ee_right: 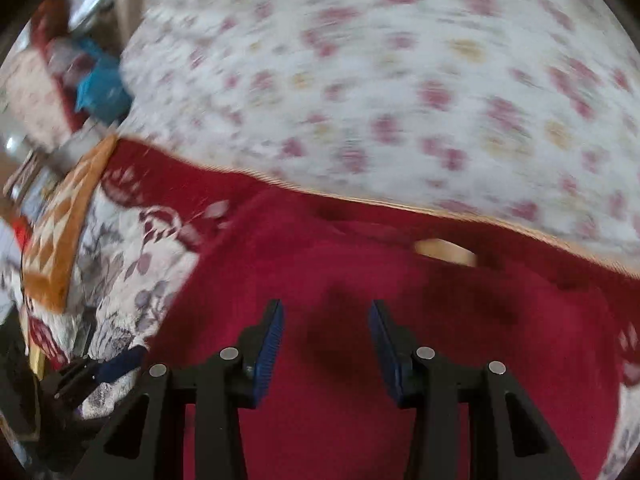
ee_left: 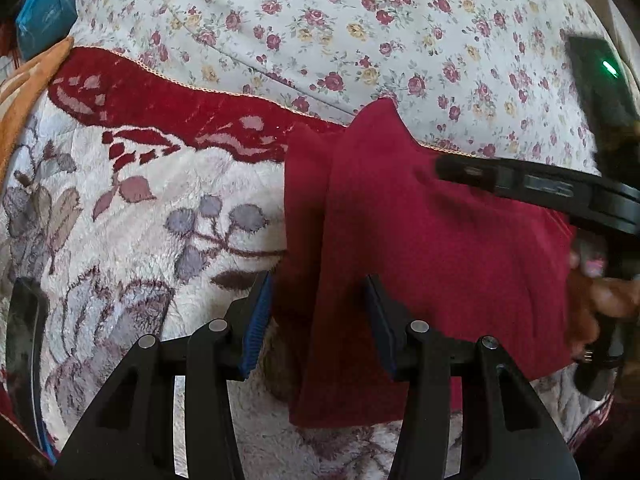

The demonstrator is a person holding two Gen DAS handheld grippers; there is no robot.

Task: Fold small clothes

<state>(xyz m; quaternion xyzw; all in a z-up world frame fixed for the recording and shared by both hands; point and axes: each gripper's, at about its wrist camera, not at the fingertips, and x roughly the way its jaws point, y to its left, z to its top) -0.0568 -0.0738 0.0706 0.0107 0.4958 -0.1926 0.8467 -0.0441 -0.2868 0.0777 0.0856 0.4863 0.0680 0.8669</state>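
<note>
so both my grippers, left gripper (ee_left: 318,320) and right gripper (ee_right: 326,346), are wide open holding nothing over the red garment (ee_left: 420,264) lying on the fuzzy blanket (ee_left: 140,216), and I'd pinch 2 corners cleanly before folding

Right gripper (ee_left: 440,168) crowds red garment (ee_left: 420,260); floral sheet (ee_left: 320,20) beyond open.

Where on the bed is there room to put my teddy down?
The flowered sheet beyond the red blanket border looks bare, up to a black device at its right edge. The fluffy leaf-print blanket left of the red garment is free too. It is crowded on the garment, where both grippers work.
</note>
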